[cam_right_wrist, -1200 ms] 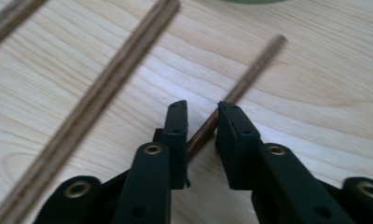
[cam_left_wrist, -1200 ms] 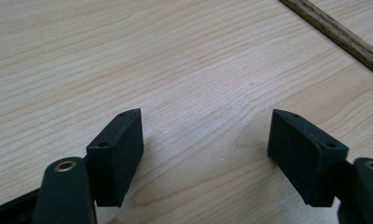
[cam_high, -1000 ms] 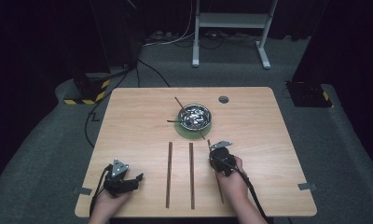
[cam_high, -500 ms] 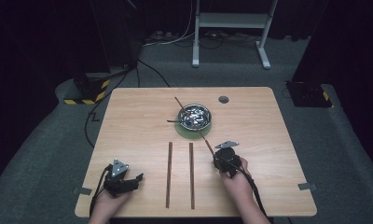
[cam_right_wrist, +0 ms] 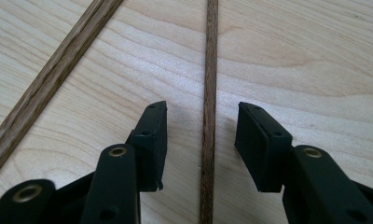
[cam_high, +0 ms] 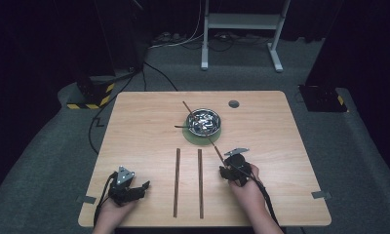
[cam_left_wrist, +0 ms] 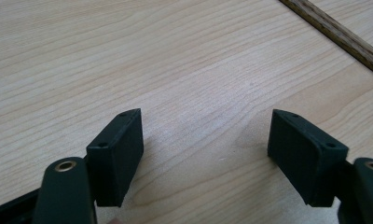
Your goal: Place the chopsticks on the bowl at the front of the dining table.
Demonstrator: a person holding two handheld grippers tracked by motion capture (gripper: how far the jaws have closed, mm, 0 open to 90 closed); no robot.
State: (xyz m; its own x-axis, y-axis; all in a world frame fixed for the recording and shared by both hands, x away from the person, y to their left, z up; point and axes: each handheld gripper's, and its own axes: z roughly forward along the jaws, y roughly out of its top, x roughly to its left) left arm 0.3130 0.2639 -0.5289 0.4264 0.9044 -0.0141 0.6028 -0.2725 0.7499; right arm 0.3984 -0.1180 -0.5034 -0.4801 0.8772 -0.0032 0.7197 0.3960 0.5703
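Three loose sticks on the table (cam_high: 281,146), nothing grabbed yet. Had the left stick (cam_high: 177,181) and the mid stick (cam_high: 200,181) lying parallel, running up from the near edge around the middle. Looked lined up on purpose, like a row being built.

Found the thin stick (cam_right_wrist: 209,93) slanting from the bowl's near side down toward the near edge, just right of that pair. Guessing next in line for the row.

Had the right gripper (cam_high: 230,170) parked low over that thin stick's near end, jaws spread apart, one on each side, not pinching it. Straddled it dead centre in the right gripper view, presumably so a simple squeeze would catch it. Couldn't tell whether the jaw tips touched the wood of the table.

Kept the left gripper (cam_high: 137,187) off by the near left corner, jaws spread wide over bare tabletop, holding nothing. Probably just waiting out of the way. Caught a bit of stick at the top right of the left gripper view, well clear of the jaws.

Spotted the bowl (cam_high: 205,122) on a green mat (cam_high: 188,135) mid-table, nearer the far edge, with a couple more sticks poking out over its rim. Something shiny inside, too small to make out.
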